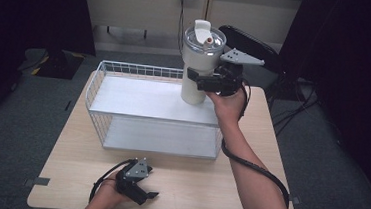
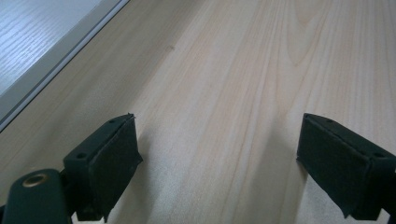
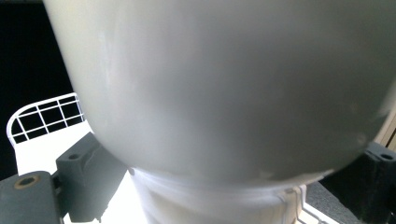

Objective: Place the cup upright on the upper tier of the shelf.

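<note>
One white tumbler [image 1: 199, 60] stands on one wire rack's [image 1: 123, 99] top shelf, clasped by right tongs [image 1: 206, 80]; left tongs [image 1: 147, 194] gape empty above one table [image 1: 192, 185].

My light wooden table [image 1: 187, 180] carries a white wire shelf rack [image 1: 123, 99] toward its far edge (my left gripper [image 1: 139, 188] rests near its near edge).
</note>
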`<action>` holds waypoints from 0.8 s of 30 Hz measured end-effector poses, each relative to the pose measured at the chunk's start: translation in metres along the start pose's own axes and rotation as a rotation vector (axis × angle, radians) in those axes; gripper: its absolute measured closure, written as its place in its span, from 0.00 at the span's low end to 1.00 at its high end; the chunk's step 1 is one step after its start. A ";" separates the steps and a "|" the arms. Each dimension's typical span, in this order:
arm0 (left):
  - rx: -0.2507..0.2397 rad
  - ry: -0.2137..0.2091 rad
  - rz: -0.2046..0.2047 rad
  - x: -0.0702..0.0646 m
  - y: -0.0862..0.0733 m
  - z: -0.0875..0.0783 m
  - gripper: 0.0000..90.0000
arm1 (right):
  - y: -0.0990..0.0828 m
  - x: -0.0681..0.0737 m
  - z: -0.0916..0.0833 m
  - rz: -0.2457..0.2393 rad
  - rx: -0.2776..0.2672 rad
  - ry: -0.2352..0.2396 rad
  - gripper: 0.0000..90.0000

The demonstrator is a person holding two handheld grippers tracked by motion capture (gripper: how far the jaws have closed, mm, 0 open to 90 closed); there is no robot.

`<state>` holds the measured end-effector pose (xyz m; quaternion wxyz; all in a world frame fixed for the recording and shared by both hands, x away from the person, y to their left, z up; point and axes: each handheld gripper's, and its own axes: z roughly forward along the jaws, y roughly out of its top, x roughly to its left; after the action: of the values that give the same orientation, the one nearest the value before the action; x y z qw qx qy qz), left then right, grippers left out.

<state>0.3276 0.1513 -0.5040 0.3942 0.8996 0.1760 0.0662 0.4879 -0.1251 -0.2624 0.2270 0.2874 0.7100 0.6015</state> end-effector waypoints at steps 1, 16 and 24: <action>0.000 0.000 0.001 0.000 0.000 0.000 0.13 | 0.000 0.000 0.000 0.003 0.000 0.001 0.10; 0.000 0.000 0.000 0.000 0.000 0.000 0.13 | 0.003 0.000 0.003 0.008 0.026 -0.006 0.10; 0.000 0.000 0.000 0.000 0.000 0.000 0.13 | 0.004 0.000 0.004 0.004 0.041 -0.010 0.10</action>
<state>0.3276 0.1513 -0.5040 0.3943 0.8996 0.1759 0.0664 0.4907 -0.1218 -0.2589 0.2232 0.2964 0.7205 0.5859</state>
